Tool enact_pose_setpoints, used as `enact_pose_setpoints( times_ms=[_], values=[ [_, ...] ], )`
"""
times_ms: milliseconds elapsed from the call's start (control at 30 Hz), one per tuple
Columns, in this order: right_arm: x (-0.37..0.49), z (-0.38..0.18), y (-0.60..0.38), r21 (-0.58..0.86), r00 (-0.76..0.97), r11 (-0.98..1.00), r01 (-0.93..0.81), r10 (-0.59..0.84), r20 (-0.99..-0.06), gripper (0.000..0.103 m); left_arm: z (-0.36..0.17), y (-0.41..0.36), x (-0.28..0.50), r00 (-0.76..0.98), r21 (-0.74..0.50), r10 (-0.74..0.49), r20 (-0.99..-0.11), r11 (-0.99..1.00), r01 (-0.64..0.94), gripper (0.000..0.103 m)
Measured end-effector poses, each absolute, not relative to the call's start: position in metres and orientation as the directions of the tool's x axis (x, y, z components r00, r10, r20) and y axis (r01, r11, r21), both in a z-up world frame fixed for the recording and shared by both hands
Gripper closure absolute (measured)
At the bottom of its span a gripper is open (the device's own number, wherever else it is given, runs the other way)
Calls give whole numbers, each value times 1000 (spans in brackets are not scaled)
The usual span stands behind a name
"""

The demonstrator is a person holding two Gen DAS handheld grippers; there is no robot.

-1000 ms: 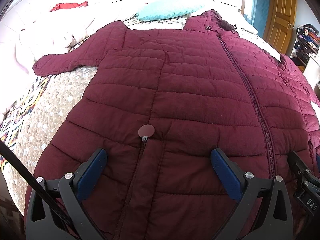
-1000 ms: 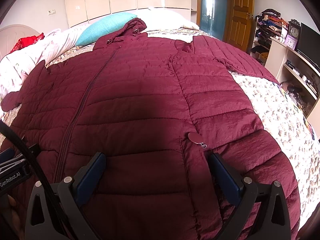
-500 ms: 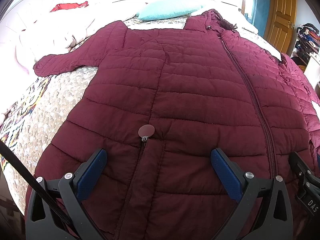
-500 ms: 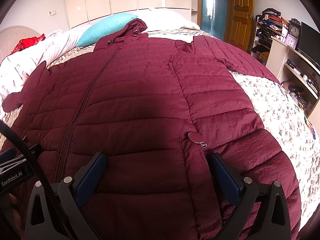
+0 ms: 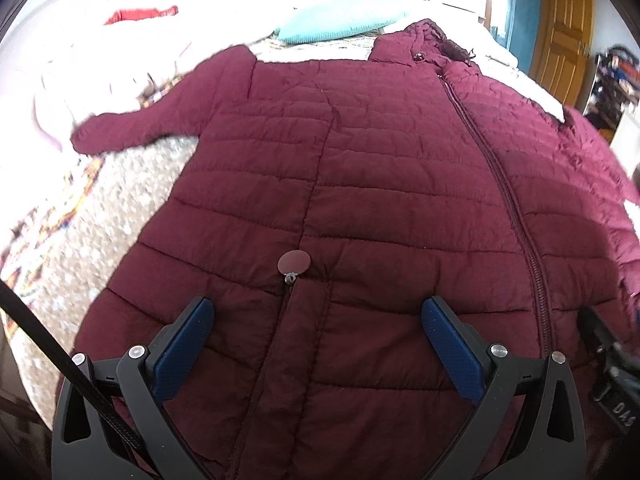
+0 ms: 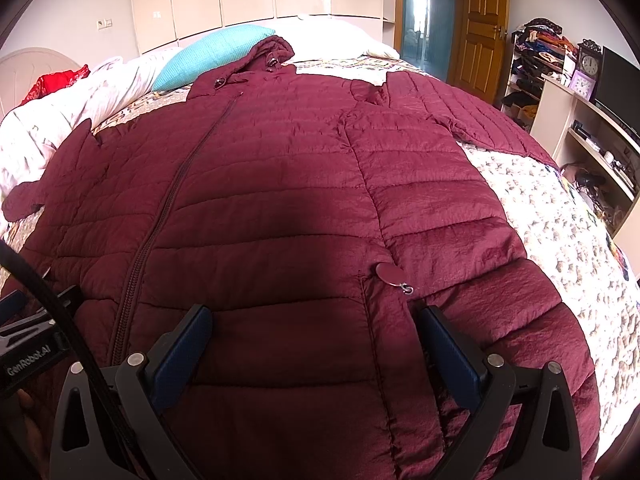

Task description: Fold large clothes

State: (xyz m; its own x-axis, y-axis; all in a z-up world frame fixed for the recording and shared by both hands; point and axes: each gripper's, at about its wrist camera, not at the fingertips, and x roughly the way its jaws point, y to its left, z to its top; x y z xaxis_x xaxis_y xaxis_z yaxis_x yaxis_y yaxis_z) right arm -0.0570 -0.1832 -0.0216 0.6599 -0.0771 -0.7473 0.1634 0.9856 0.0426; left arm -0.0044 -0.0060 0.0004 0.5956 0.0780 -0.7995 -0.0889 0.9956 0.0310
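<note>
A large maroon quilted hooded coat [image 5: 380,184] lies spread flat, front up and zipped, on a bed; it also fills the right wrist view [image 6: 280,208]. Its left sleeve [image 5: 132,128] and right sleeve [image 6: 472,120] stretch outward. My left gripper [image 5: 318,320] is open and empty above the lower left front panel, near a round pocket zip pull [image 5: 294,262]. My right gripper [image 6: 312,330] is open and empty above the lower right front panel, near the other pocket pull [image 6: 388,273]. Each gripper shows at the edge of the other's view.
The bed has a floral quilt [image 6: 552,216], a turquoise pillow [image 6: 212,54], white bedding [image 5: 80,76] and a red cloth [image 6: 56,82] at the left. A wooden door [image 6: 480,20], cluttered shelves [image 6: 536,60] and a desk with a clock [image 6: 588,68] stand to the right.
Both grippers stay open over the coat's lower front. The left wrist view has shifted slightly and blurred; the coat itself has not moved.
</note>
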Motion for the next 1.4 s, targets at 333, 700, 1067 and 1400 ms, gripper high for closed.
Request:
enact_pose_setpoints(
  times_ms=[333, 700, 1067, 1400],
  values=[
    [-57, -21, -183, 33, 646, 988, 149, -72, -760, 0, 56, -10, -47, 632, -5, 37, -774, 998, -64, 4],
    [-65, -5, -197, 139, 635, 984, 107, 40, -771, 12, 177, -13, -125, 774, 55, 44, -632, 998, -11, 4],
    [-62, 102, -283, 304, 659, 948, 91, 171, -732, 41, 273, -4, -157, 901, 219, 147, -408, 974, -60, 4],
    [-9, 154, -427, 360, 729, 887, 288, 40, -683, 25, 229, 15, -125, 842, 186, 161, -515, 980, -74, 4]
  ],
)
